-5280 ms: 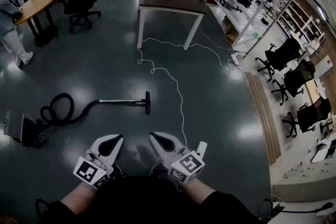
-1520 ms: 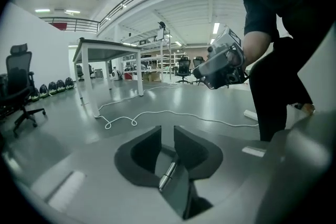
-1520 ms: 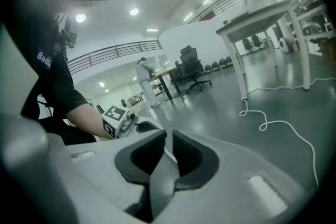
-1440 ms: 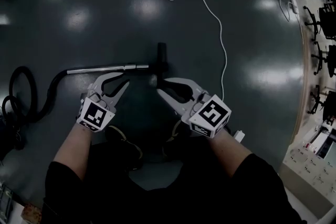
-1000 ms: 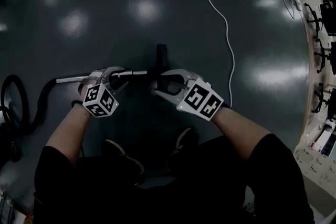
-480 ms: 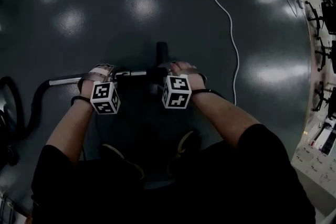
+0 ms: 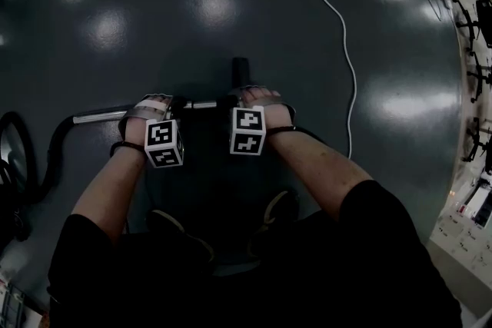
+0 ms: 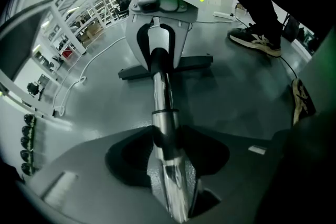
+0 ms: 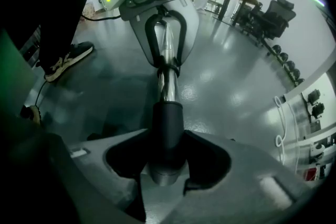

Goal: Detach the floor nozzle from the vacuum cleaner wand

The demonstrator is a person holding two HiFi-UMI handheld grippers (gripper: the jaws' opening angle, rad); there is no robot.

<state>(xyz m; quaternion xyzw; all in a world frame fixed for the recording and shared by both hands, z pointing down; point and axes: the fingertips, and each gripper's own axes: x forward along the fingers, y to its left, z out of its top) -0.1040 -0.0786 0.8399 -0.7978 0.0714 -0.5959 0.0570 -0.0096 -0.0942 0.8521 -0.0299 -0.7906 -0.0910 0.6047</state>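
Though head view hides the jaws, L gripper point(image 8: 166, 148) just closed on wand point(image 8: 160, 94), R gripper point(image 9: 167, 152) on floor nozzle point(image 9: 167, 118) neck.

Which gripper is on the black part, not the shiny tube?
The right gripper: just closing, it clasps the black nozzle neck; the left gripper, also closing, clasps the shiny wand.

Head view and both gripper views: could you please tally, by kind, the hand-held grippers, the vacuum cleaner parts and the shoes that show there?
hand-held grippers: 2, the left hand-held gripper and the right hand-held gripper
wand: 1
floor nozzle: 1
hose: 1
shoes: 2
Total: 7
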